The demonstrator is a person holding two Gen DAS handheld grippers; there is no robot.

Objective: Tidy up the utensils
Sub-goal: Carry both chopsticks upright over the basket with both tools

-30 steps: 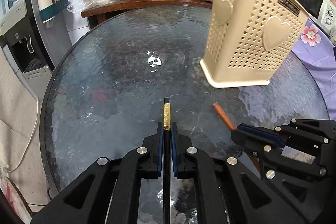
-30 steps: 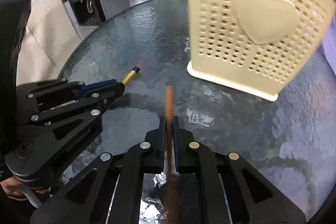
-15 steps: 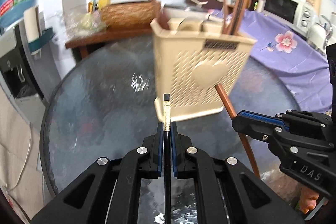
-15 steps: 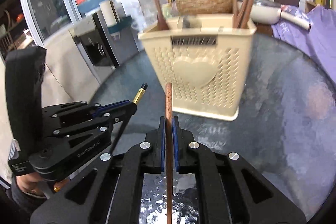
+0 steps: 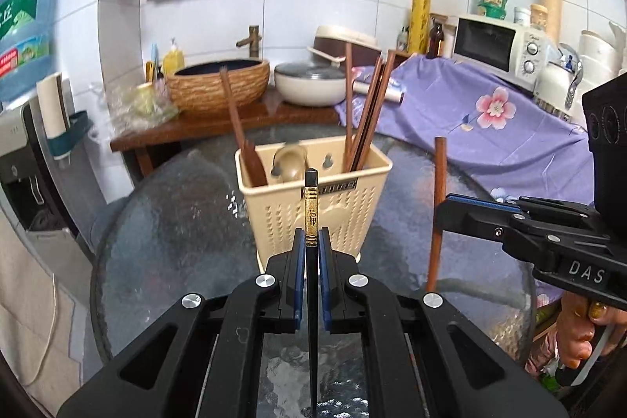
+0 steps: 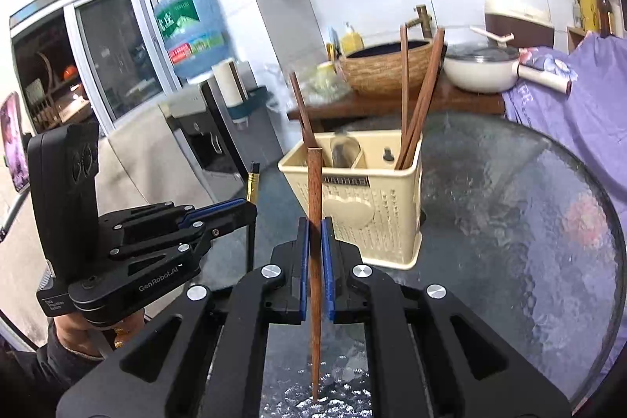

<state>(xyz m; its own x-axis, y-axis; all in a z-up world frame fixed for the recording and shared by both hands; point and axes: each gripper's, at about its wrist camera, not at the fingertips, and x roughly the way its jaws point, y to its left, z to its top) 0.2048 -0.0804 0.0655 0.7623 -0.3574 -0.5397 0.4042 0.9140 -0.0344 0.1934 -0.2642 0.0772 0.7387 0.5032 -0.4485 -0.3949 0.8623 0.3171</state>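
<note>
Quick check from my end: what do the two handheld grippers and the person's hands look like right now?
Both are matte black, angular linkage frames with silver screw heads and blue pads lining the fingers. The left gripper reads "GenRobot.AI" in white and carries a black box with round lenses; the hand under it wears a dark sleeve. The right gripper reads "DAS"; gold-painted nails show on its hand.
</note>
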